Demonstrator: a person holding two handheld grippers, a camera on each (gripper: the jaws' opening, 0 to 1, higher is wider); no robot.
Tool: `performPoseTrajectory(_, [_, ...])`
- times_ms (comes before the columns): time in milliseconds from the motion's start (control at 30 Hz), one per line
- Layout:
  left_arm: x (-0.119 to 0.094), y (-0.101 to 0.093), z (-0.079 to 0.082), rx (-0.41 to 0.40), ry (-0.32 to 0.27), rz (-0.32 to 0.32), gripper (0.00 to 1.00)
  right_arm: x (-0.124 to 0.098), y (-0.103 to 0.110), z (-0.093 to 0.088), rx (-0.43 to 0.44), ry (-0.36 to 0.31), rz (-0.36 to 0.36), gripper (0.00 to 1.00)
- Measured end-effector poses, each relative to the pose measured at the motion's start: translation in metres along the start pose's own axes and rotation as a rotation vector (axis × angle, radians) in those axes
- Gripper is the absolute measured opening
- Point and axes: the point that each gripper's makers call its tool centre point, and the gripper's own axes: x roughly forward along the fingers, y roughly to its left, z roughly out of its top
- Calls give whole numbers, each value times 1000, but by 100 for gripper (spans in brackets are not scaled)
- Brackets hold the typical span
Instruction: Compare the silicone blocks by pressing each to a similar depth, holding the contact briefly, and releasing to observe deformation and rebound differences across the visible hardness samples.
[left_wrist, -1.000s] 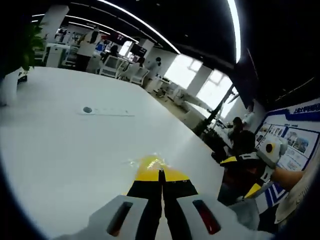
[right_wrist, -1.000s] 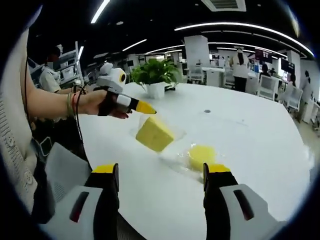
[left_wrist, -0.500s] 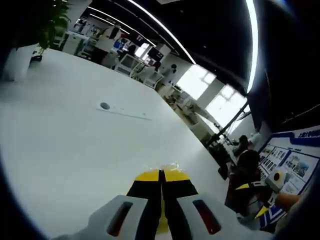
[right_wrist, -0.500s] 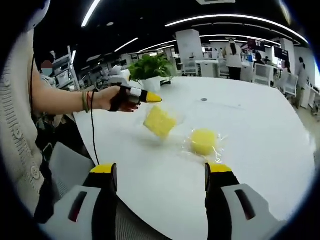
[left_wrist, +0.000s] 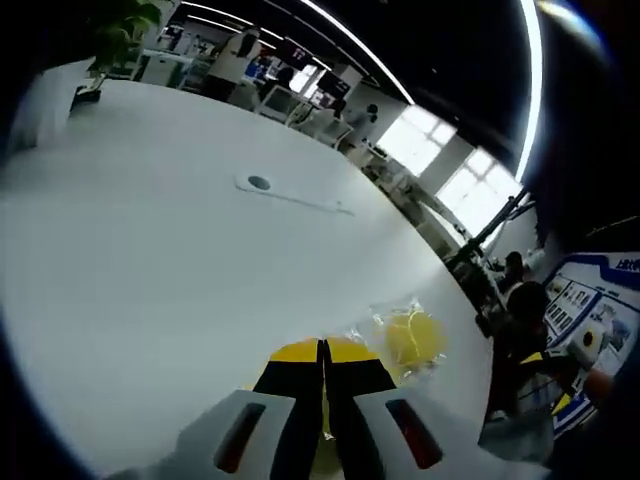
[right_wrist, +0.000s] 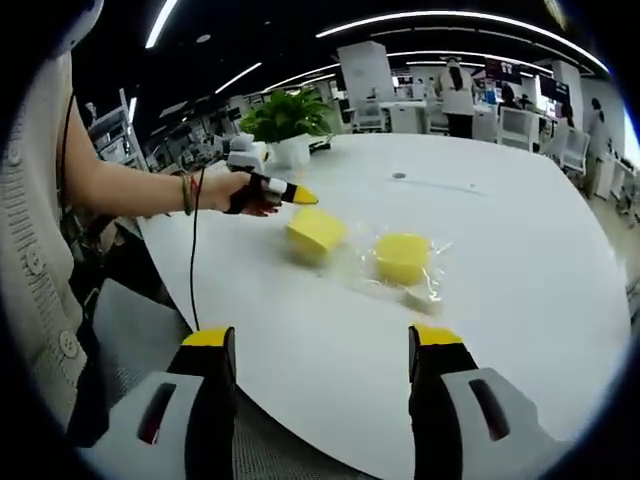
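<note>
On the white table (right_wrist: 520, 260), seen from my right gripper view, two yellow silicone blocks sit side by side in clear plastic wrapping (right_wrist: 425, 290). The squarish block (right_wrist: 315, 230) is on the left and the round block (right_wrist: 402, 256) is on the right, close together but apart. My right gripper (right_wrist: 323, 345) hangs back from them near the table edge, its two yellow-tipped jaws spread wide with nothing between them.

My left gripper (right_wrist: 296, 194) shows in that same view, held in my hand (right_wrist: 248, 192), its yellow tips drawn together to a point just above the top left corner of the squarish block; I cannot tell whether it is touching. A potted plant (right_wrist: 283, 125) stands further back on the table behind it.

From my left gripper view, the jaws of that gripper (left_wrist: 322, 352) are pressed together with only a thin seam between them, and a sliver of yellow shows just under the tips. The round block (left_wrist: 414, 337) lies in its crinkled wrap just to the right of them. A small round port (left_wrist: 259, 183) sits further out on the table top (left_wrist: 150, 270).
</note>
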Motion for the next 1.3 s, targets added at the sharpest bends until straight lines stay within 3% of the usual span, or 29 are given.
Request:
performPoseTrajectory(333, [2, 30, -10, -37, 12, 40, 0, 5, -1, -6, 15, 26, -4, 65])
performPoseTrajectory(567, [2, 30, -9, -16, -15, 20, 0, 6, -1, -6, 13, 27, 1, 64])
performPoseTrajectory(733, [-4, 37, -11, 18, -33, 57, 19, 7, 0, -5, 4, 26, 10, 64])
performPoseTrajectory(833, [-10, 36, -11, 14, -47, 65, 27, 7, 1, -6, 0, 28, 15, 64])
performPoseTrajectory(1300, [-51, 7, 0, 79, -134, 83, 36, 5, 7, 7, -36, -15, 40, 65])
